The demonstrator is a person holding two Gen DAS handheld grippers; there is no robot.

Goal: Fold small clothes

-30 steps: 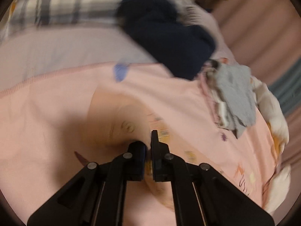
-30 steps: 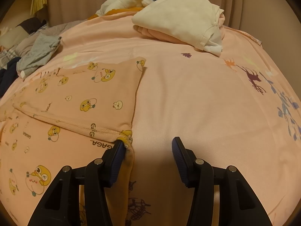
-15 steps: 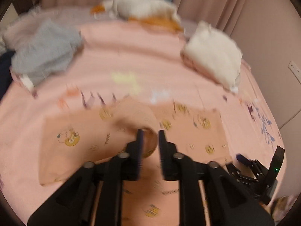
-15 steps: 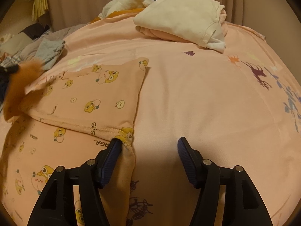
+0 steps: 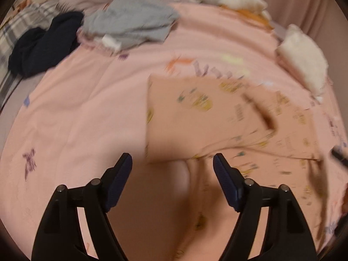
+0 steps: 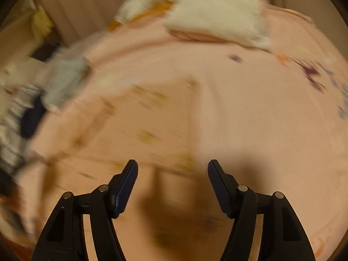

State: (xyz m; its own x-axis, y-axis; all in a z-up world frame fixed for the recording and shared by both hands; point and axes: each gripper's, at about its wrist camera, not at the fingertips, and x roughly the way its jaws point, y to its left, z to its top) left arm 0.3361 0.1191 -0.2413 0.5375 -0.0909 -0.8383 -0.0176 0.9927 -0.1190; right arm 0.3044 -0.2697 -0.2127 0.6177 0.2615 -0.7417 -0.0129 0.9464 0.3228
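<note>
Both jaws have just been opening: the left hand-held gripper (image 5: 172,164) and right hand-held gripper (image 6: 173,170) gape apart, nothing between them, above the folded cartoon-print garment (image 5: 195,119) on the bed (image 5: 87,108).

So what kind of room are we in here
Most likely a bedroom: clothes are being folded on a bed with a pink printed bedspread, a plaid pillow lies at one end, and curtains hang behind.

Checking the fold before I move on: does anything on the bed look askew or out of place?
The printed pink garment lies folded, its flap's lower edge slanting. Beyond it, the grey garment and navy garment lie crumpled, unfolded.
</note>
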